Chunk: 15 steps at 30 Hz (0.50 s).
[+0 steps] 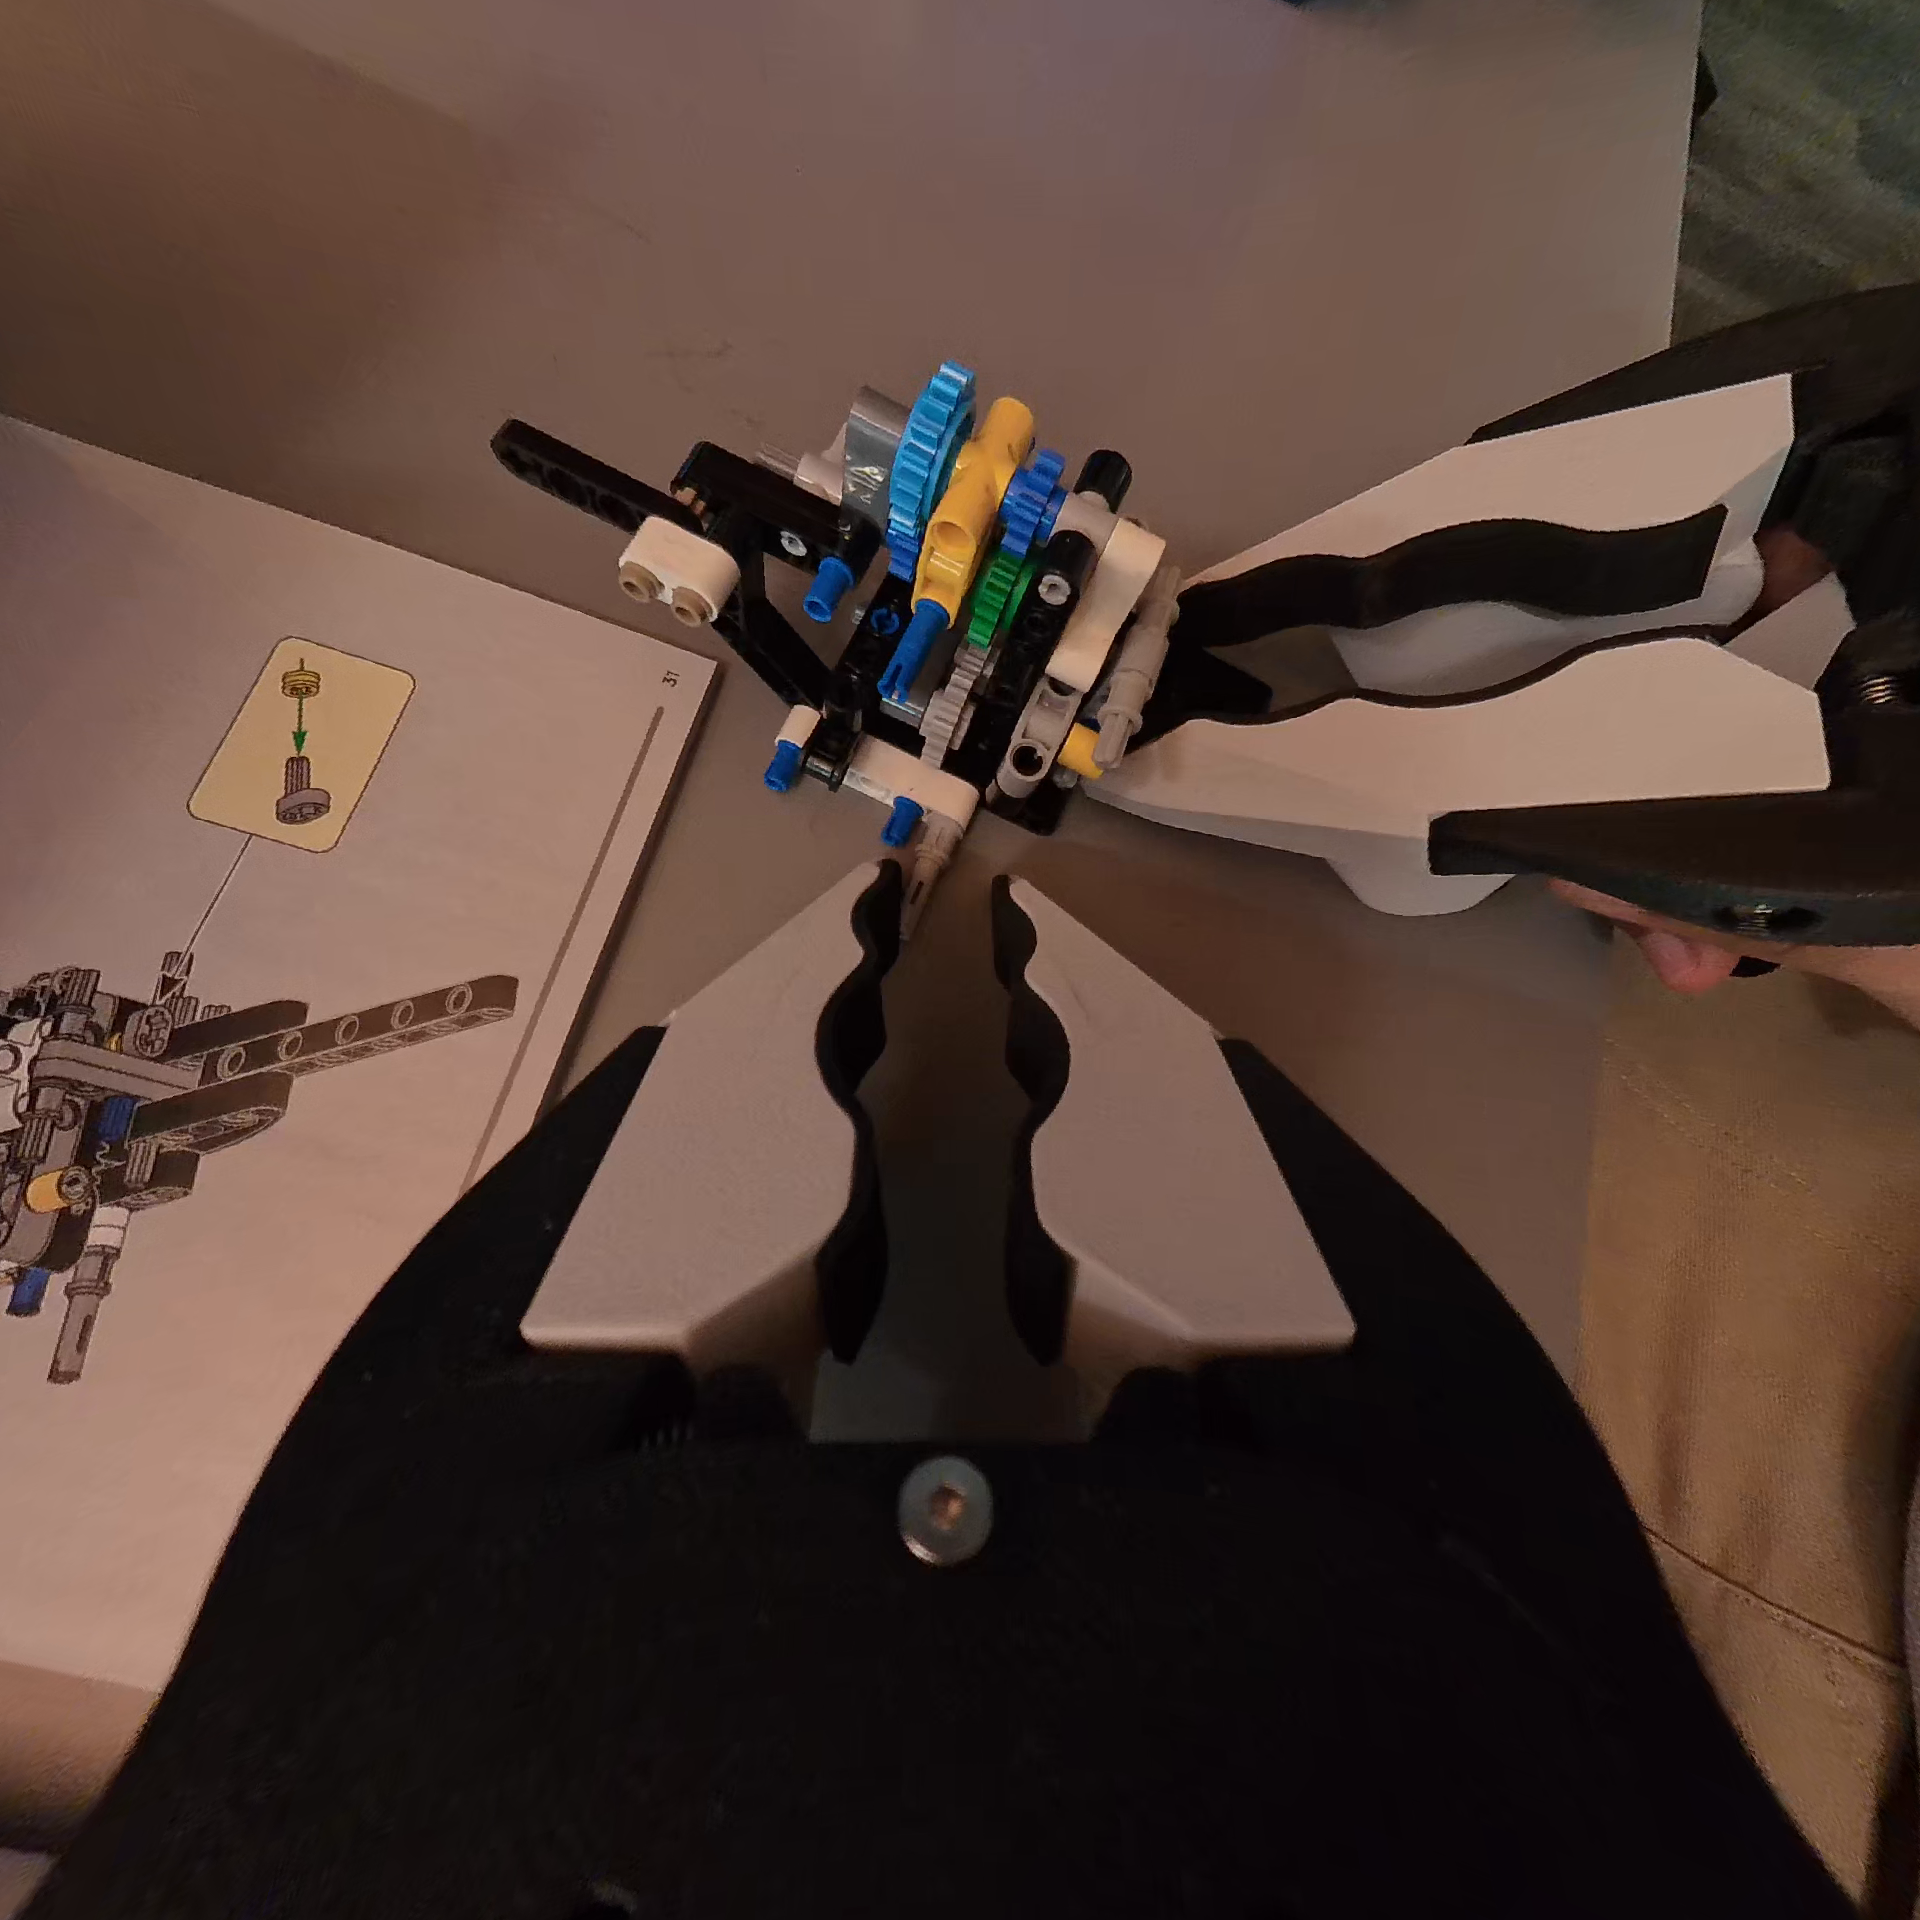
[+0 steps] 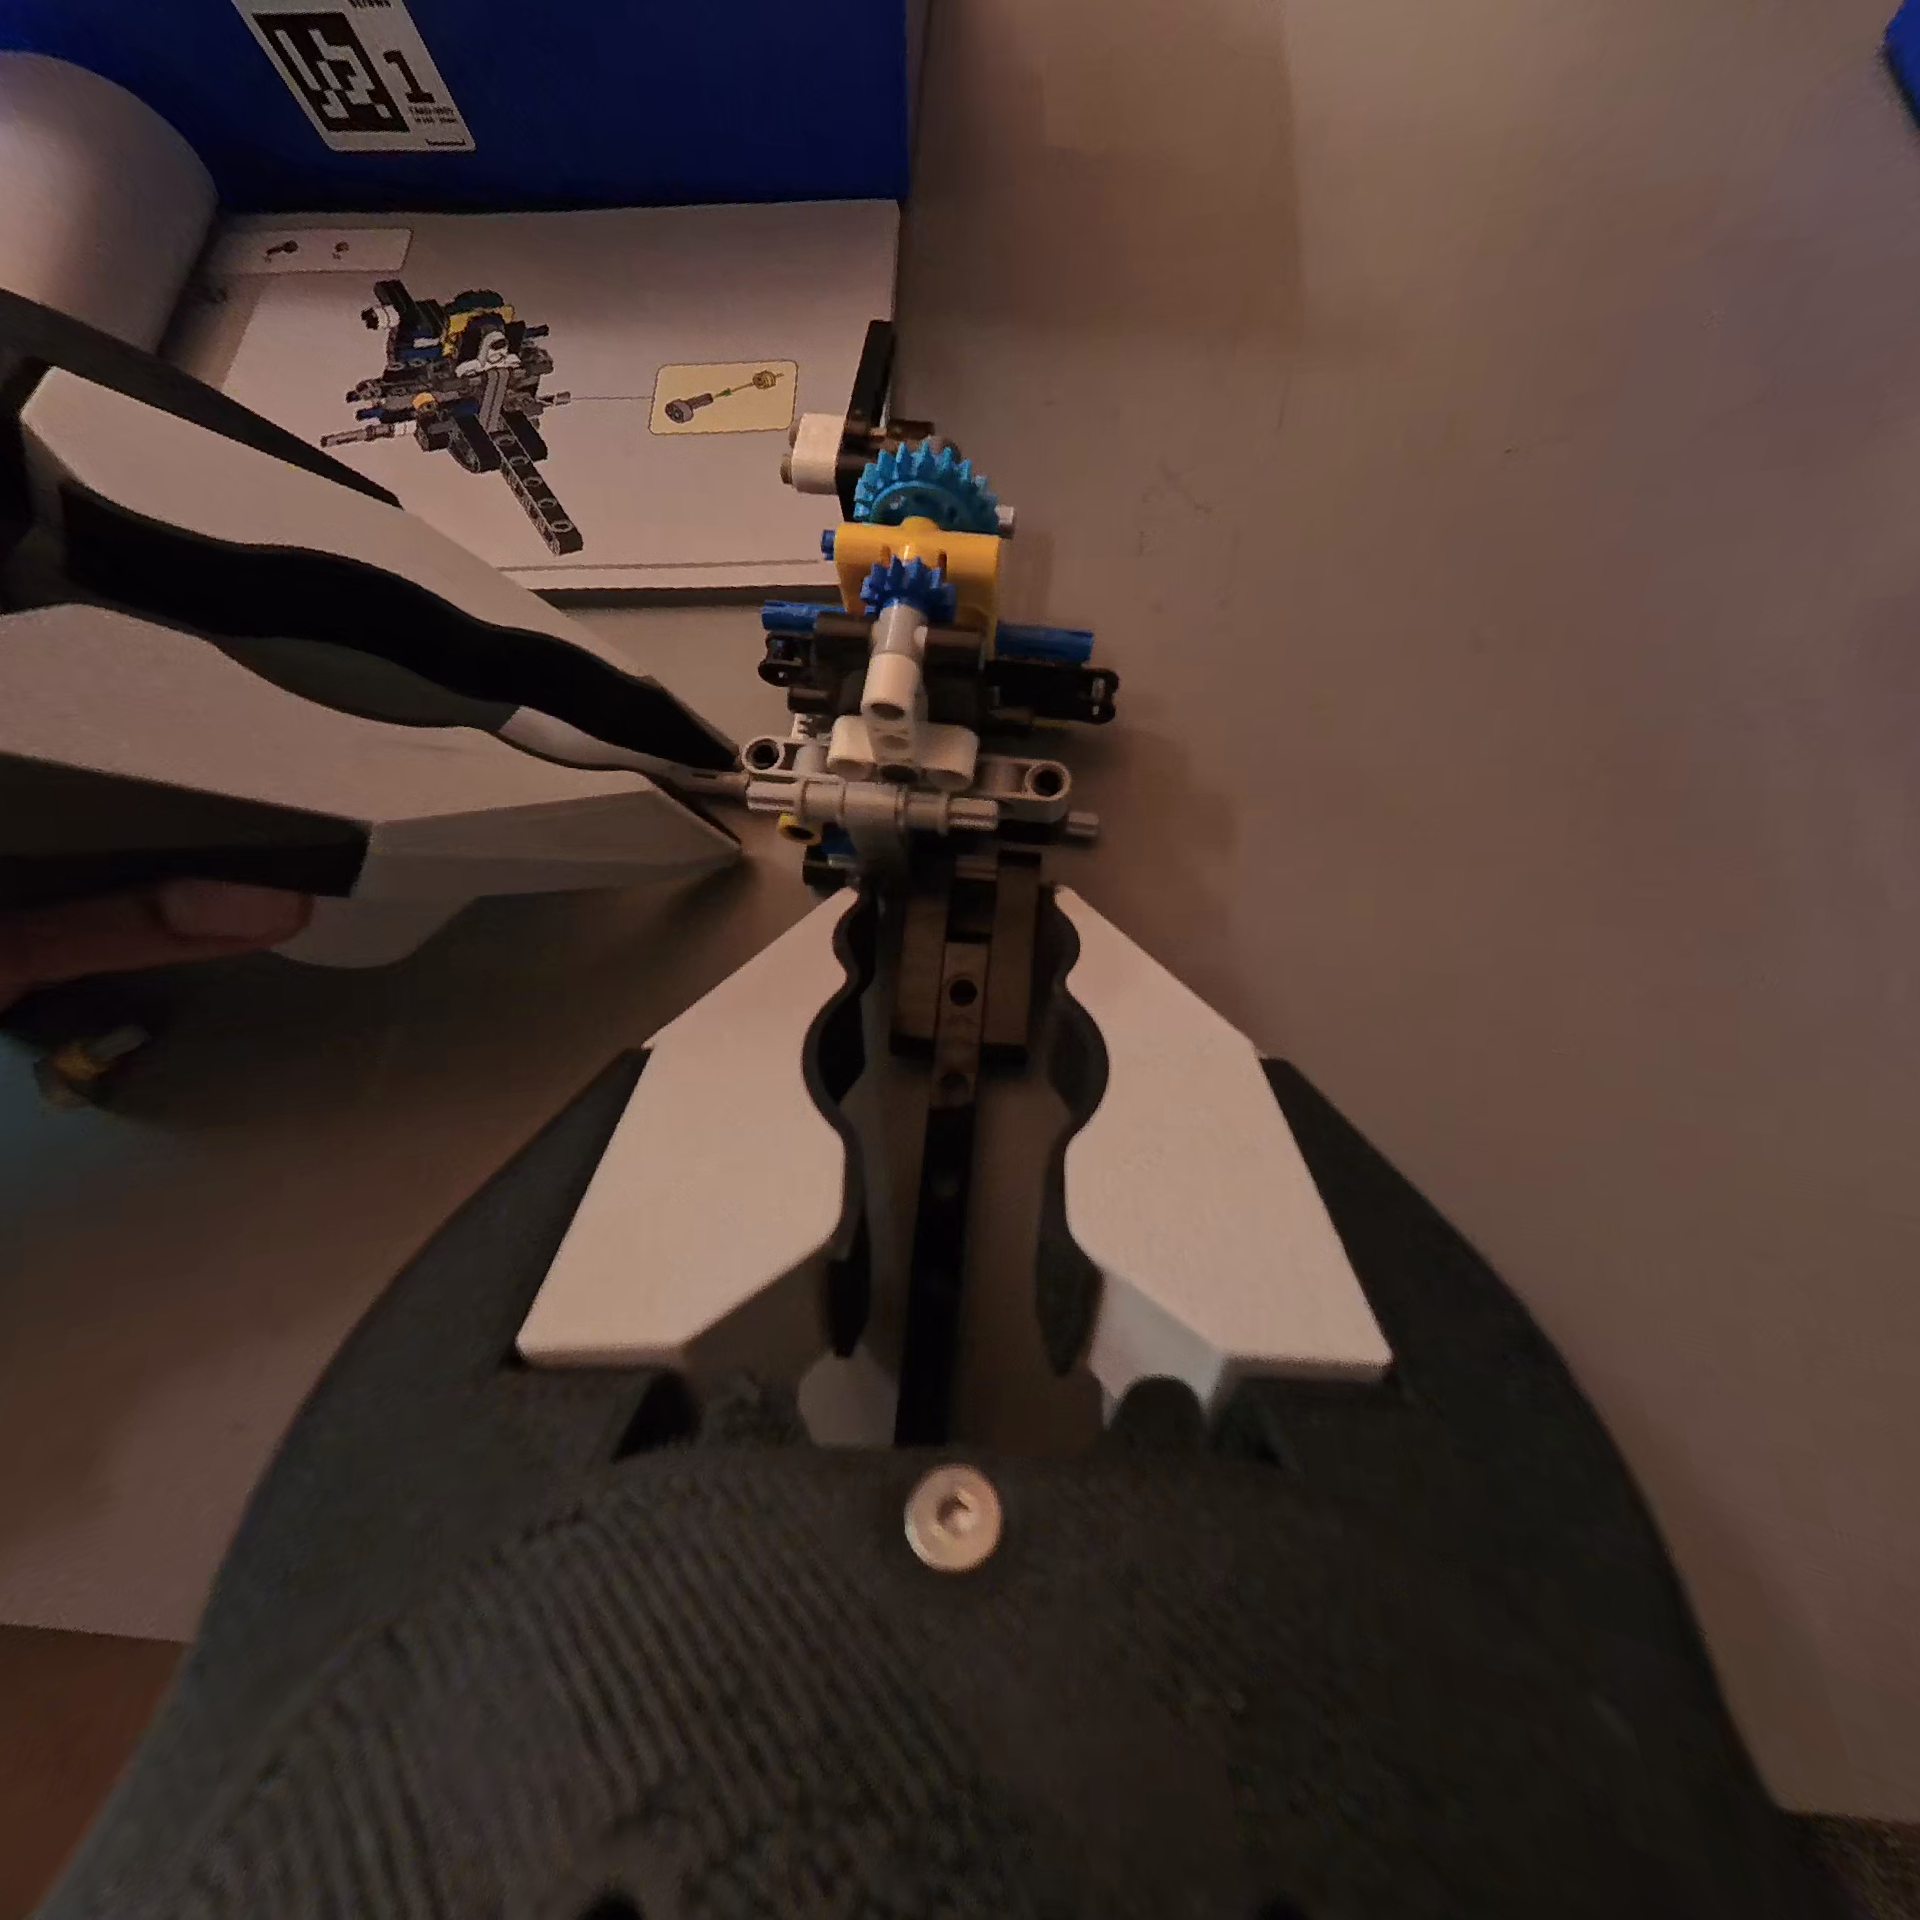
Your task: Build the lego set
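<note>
A partly built lego model [image 1: 935, 582] of black beams with blue, green and grey gears and a yellow connector rests on the grey table [image 1: 1247, 208]. My right gripper [image 2: 956, 902] is shut on the model's black beam [image 2: 961, 987]; in the left wrist view it comes in from the right [image 1: 1153, 675]. My left gripper [image 1: 945, 881] is open, its jaws a little apart. The end of a thin grey axle [image 1: 928, 857] sticking out of the model lies between the tips, against the left pad. The right wrist view shows the same at its left [image 2: 736, 800].
An open instruction booklet [image 1: 416, 935] lies on the table left of the model, also in the right wrist view [image 2: 623, 312]. A blue box with a black-and-white marker [image 2: 623, 94] and a grey cylinder [image 2: 83, 187] stand behind it. A small yellow piece [image 2: 88, 1060] lies near the table edge. The small yellow piece [image 2: 88, 1060] is about 12 cm from my left fingertips.
</note>
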### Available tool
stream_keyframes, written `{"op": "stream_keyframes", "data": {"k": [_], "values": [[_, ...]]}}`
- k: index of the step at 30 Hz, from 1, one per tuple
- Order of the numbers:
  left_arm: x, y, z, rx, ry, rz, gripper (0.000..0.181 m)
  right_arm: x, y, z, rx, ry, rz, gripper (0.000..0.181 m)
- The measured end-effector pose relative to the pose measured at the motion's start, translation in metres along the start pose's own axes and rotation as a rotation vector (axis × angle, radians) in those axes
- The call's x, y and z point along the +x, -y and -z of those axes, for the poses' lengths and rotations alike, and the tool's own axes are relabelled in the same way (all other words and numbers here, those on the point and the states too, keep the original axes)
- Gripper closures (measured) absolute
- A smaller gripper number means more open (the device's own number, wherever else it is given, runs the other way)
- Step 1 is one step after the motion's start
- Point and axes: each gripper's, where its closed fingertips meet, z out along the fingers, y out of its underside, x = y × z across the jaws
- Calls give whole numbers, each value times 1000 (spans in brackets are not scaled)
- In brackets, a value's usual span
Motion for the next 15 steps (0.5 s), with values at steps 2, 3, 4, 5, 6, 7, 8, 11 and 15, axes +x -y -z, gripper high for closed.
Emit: {"op": "stream_keyframes", "data": {"k": [2, 3, 4, 5, 6, 7, 8, 11, 15], "values": [[0, 0, 0, 0, -1, 2, 166, 0, 0, 0, 3, 5, -2, 151], [0, 0, 0, 0, -2, 2, 166, 0, 0, 0, 3, 8, -3, 151], [0, 0, 0, 0, -2, 2, 166, 0, 0, 0, 4, 9, -5, 151], [0, 0, 0, 0, -2, 2, 166, 0, 0, 0, 5, 10, -6, 151], [0, 0, 0, 0, -2, 2, 166, 0, 0, 0, 7, 9, -7, 152], [0, 0, 0, 0, -2, 3, 166, 0, 0, -1, 7, 7, -5, 151], [0, 0, 0, 0, -2, 3, 166, 0, 1, 0, 8, 5, -5, 151], [0, 0, 0, 0, -4, 4, 166, 1, 1, -1, 9, -1, -10, 152], [0, 0, 0, 0, -4, 5, 167, 1, 1, -1, 16, 8, -14, 152]]}}
